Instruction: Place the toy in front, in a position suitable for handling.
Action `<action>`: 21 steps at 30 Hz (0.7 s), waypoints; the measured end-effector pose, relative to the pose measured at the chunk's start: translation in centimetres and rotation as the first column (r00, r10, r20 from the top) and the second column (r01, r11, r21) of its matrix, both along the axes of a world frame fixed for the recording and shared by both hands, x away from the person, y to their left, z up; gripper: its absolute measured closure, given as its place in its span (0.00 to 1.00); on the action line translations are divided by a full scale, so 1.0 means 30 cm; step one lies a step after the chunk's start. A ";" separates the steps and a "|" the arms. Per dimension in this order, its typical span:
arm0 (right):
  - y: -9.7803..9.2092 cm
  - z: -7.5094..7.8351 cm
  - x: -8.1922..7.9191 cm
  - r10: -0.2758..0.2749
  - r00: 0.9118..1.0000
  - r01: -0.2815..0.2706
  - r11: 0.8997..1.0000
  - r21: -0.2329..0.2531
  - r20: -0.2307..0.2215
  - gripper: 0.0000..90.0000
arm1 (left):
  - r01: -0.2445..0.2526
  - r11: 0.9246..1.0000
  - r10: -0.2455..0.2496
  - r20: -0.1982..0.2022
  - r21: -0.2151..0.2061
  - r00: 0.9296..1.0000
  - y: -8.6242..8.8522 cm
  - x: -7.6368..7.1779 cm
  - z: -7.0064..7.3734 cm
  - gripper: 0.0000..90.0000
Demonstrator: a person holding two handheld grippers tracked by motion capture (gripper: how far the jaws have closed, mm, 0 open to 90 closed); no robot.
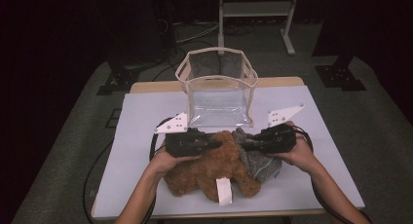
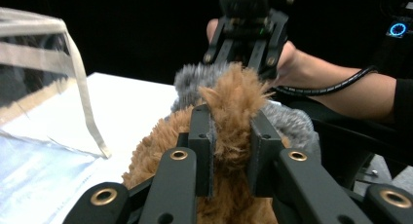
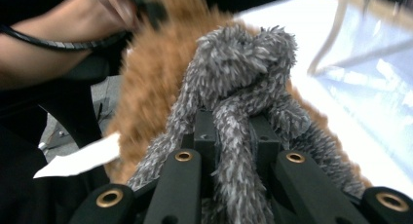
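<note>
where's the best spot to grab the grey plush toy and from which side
Grip the grey plush toy on the narrow limb that sticks out from its body, coming in level from the person's right. It is thin and soft enough to pinch, as the right gripper has its jaws shut on it. The brown plush toy blocks the left.

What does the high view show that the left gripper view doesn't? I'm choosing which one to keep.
High view: the whole table, the brown plush's white tag, and the clear bag's full open rim. Left gripper view: the left gripper clamping a tuft of the brown plush. Both: the grey plush, the bag, and the right gripper.
</note>
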State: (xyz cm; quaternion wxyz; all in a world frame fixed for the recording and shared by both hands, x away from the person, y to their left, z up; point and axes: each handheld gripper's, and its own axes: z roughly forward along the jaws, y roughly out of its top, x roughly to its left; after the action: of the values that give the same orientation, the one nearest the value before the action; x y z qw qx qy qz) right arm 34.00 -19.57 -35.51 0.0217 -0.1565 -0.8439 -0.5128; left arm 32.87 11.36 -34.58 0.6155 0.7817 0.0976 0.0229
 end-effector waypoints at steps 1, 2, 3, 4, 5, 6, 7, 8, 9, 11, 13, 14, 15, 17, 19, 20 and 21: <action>0.000 0.000 0.000 0.000 1.000 0.000 1.000 0.000 0.000 0.86 | 0.000 1.000 0.000 0.000 0.000 1.000 0.000 0.000 0.000 0.85; -0.004 -0.033 0.003 -0.007 1.000 0.007 1.000 -0.004 -0.024 0.86 | 0.001 1.000 -0.001 -0.002 0.022 1.000 -0.009 0.003 -0.009 0.85; -0.008 -0.067 0.007 -0.015 0.999 0.014 1.000 -0.016 -0.049 0.86 | 0.005 0.999 -0.004 -0.005 0.045 1.000 -0.022 0.004 -0.018 0.86; -0.011 -0.100 0.009 -0.024 0.997 0.021 0.999 -0.040 -0.069 0.86 | 0.013 0.998 -0.013 -0.006 0.062 1.000 -0.034 0.005 -0.024 0.86; -0.014 -0.131 0.009 -0.028 0.996 0.023 0.998 -0.060 -0.086 0.86 | 0.018 0.997 -0.017 -0.004 0.071 1.000 -0.043 0.004 -0.025 0.86; -0.019 -0.158 0.010 -0.031 0.995 0.024 0.997 -0.067 -0.100 0.86 | 0.019 0.997 -0.019 -0.001 0.077 1.000 -0.051 0.003 -0.023 0.86; -0.027 -0.177 0.010 -0.036 0.992 0.029 0.997 -0.066 -0.119 0.86 | 0.021 0.996 -0.021 -0.001 0.084 1.000 -0.055 0.002 -0.021 0.86; -0.037 -0.186 0.011 -0.042 0.991 0.034 0.997 -0.066 -0.126 0.86 | 0.023 0.996 -0.023 0.001 0.087 1.000 -0.058 0.003 -0.016 0.86; -0.049 -0.183 0.012 -0.045 0.991 0.038 0.998 -0.052 -0.127 0.87 | 0.024 0.996 -0.024 0.002 0.088 1.000 -0.060 0.005 -0.013 0.86; -0.056 -0.160 0.010 -0.046 0.993 0.042 0.999 -0.034 -0.107 0.87 | 0.023 0.995 -0.024 0.008 0.099 1.000 -0.066 0.007 -0.006 0.86; -0.058 -0.117 0.007 -0.036 0.996 0.037 0.999 0.013 -0.082 0.87 | 0.023 0.995 -0.024 0.010 0.100 1.000 -0.069 0.007 0.000 0.85; -0.052 -0.097 0.006 -0.035 0.998 0.036 0.999 0.019 -0.061 0.86 | 0.020 0.995 -0.021 0.011 0.094 1.000 -0.066 0.008 0.003 0.85; -0.052 -0.097 0.006 -0.035 0.998 0.036 0.999 0.019 -0.061 0.86 | 0.020 0.995 -0.021 0.011 0.094 1.000 -0.066 0.008 0.003 0.85; -0.046 -0.105 0.009 -0.026 0.997 0.028 0.999 0.029 -0.072 0.87 | 0.020 0.995 -0.021 0.010 0.096 1.000 -0.063 0.008 0.000 0.85; -0.040 -0.137 0.011 -0.021 0.995 0.023 1.000 0.020 -0.095 0.87 | 0.027 0.995 -0.028 0.005 0.100 1.000 -0.065 0.007 -0.007 0.86; -0.034 -0.159 0.008 -0.022 0.994 0.022 1.000 0.002 -0.106 0.87 | 0.031 0.994 -0.031 0.004 0.106 1.000 -0.068 0.007 -0.011 0.86; -0.027 -0.181 0.005 -0.022 0.993 0.019 0.999 -0.027 -0.112 0.87 | 0.033 0.993 -0.033 0.001 0.110 0.999 -0.073 0.006 -0.015 0.85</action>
State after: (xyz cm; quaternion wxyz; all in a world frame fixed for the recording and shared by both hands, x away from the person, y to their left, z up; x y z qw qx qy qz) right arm 34.17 -20.38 -40.93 0.0618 -0.1942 -0.8463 -0.4922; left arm 33.05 9.16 -35.02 0.5721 0.8158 0.0822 0.0193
